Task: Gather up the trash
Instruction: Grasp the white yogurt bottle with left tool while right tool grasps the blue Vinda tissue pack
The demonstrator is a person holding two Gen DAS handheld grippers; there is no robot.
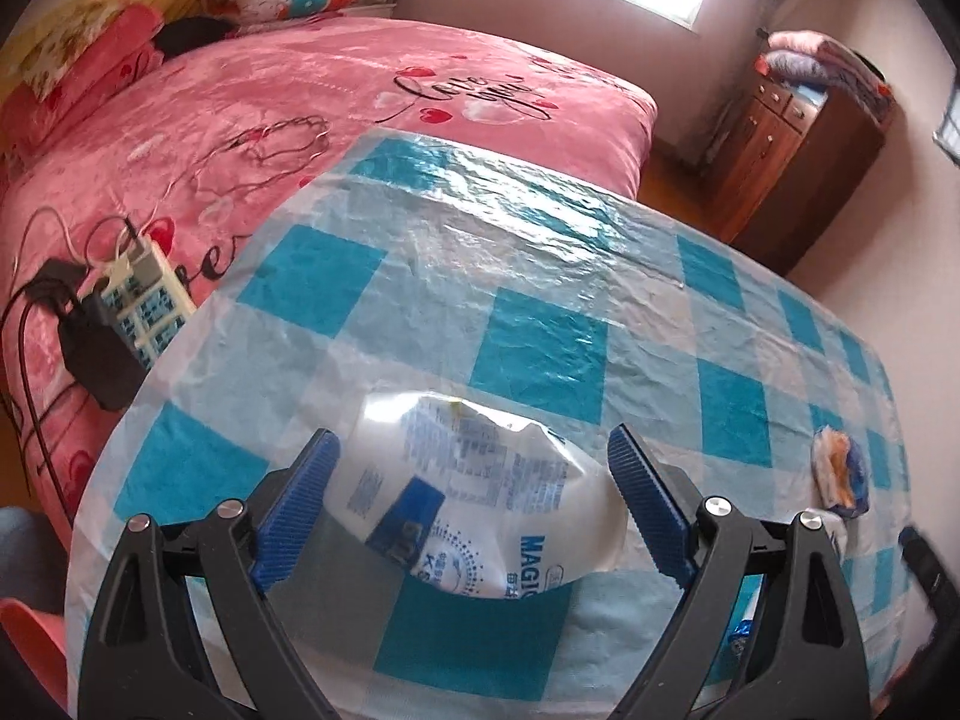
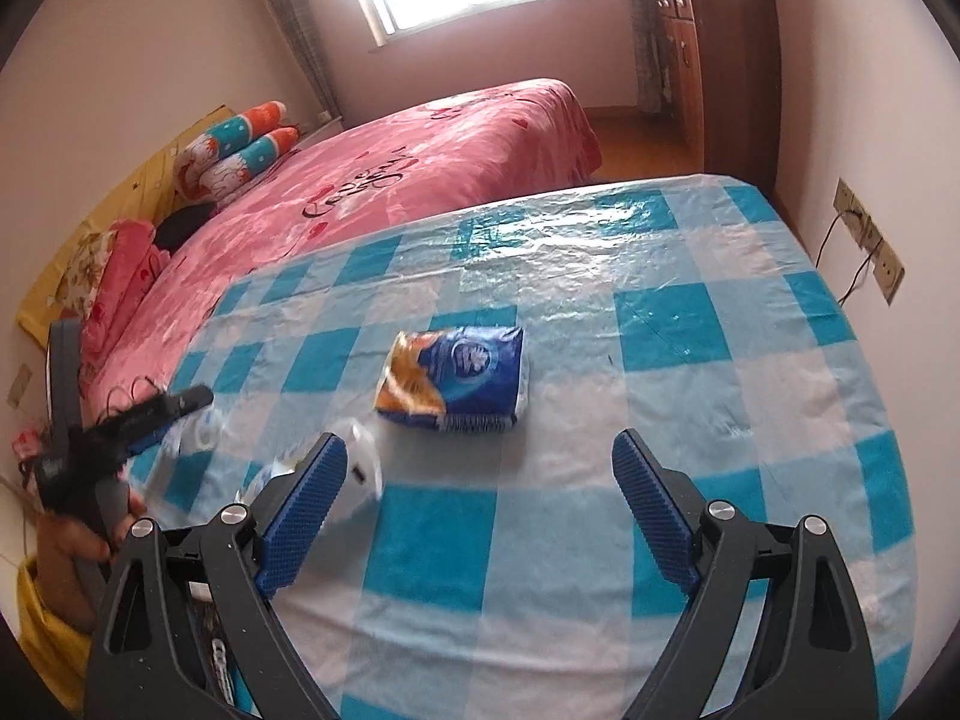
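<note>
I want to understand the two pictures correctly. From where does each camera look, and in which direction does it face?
Left wrist: sits on the left gripper, tilted down at the checked table; its open blue fingers flank a white plastic bag; bed behind.
Right wrist: sits on the right gripper, tilted down over the table toward a blue packet; own open fingers show, plus the person's left hand.
Shared: table, blue packet, pink bed, window.
</note>
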